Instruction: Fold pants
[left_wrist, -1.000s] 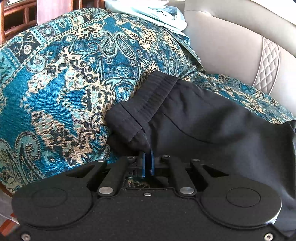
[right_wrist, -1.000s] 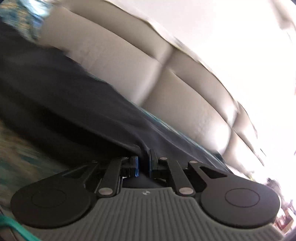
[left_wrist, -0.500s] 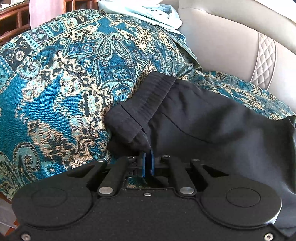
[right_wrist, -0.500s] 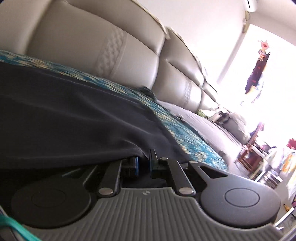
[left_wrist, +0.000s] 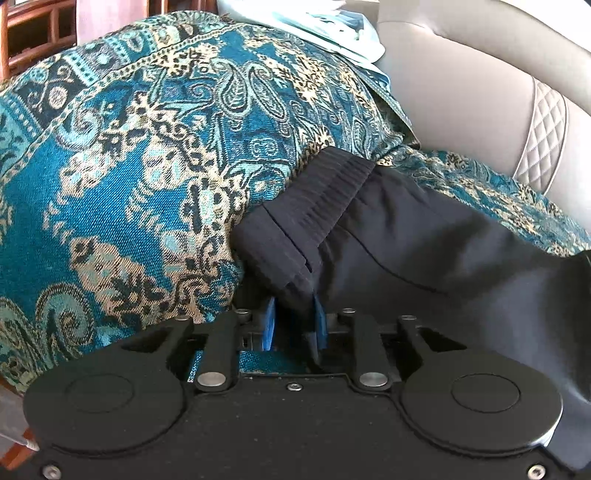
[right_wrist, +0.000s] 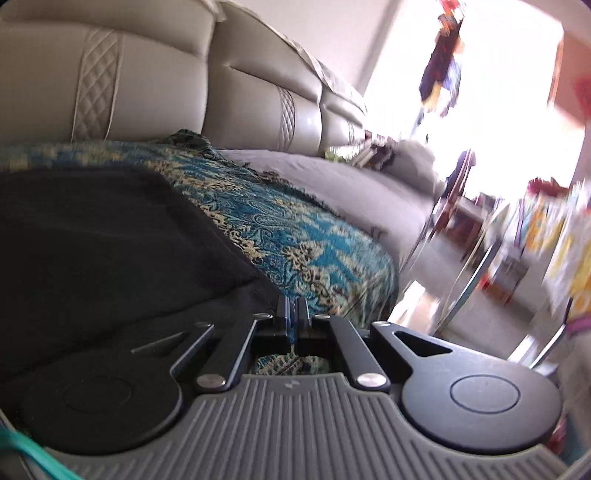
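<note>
Black pants (left_wrist: 424, 251) lie on a teal patterned throw (left_wrist: 140, 155) over a sofa. Their ribbed waistband (left_wrist: 325, 192) points toward the sofa's left end. My left gripper (left_wrist: 293, 321) is open, its blue pads parted with the waistband corner lying loosely between them. In the right wrist view the pants (right_wrist: 103, 236) fill the left side. My right gripper (right_wrist: 292, 317) is shut at the pants' right edge; whether cloth is between the pads is unclear.
A beige leather sofa back (left_wrist: 480, 92) rises behind the pants, and it also shows in the right wrist view (right_wrist: 155, 85). Light blue cloth (left_wrist: 325, 26) lies at the top of the throw. A grey seat (right_wrist: 351, 184) and chair legs (right_wrist: 461, 280) lie to the right.
My left gripper's pads have parted, releasing the waistband corner. My right gripper has swung right and its pads have closed together; the pants fold now lies flat on the throw.
</note>
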